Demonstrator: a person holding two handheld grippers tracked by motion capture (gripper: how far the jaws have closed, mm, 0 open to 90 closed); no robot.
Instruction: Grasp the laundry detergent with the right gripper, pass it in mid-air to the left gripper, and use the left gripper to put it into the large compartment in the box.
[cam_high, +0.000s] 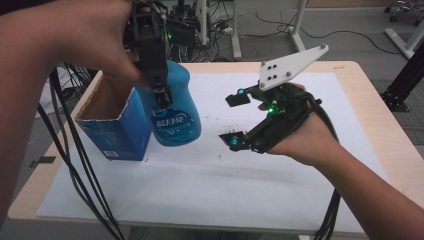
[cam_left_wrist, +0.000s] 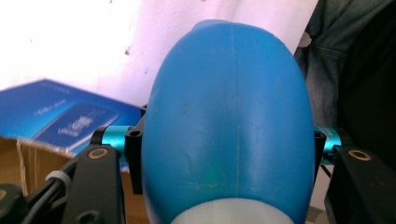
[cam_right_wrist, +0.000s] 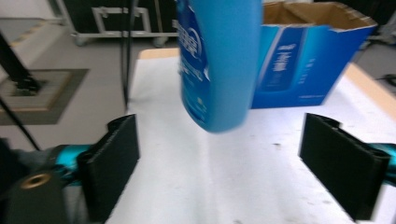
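The left gripper (cam_high: 159, 92) was clamped on the one blue bottle (cam_high: 175, 107), holding it off the table just beside the single open blue box (cam_high: 112, 130). The right gripper (cam_high: 235, 120), jaws spread wide and empty, faced the bottle from the side away from the box, apart from it.

Blue plastic bottle (cam_high: 175, 107): rounded, glossy body bearing a printed white-and-blue label, pale band at one end. It is hanging upright, lifted clear of the white sheet, just beside the open blue cardboard box (cam_high: 112, 125), which is standing upright on the sheet.
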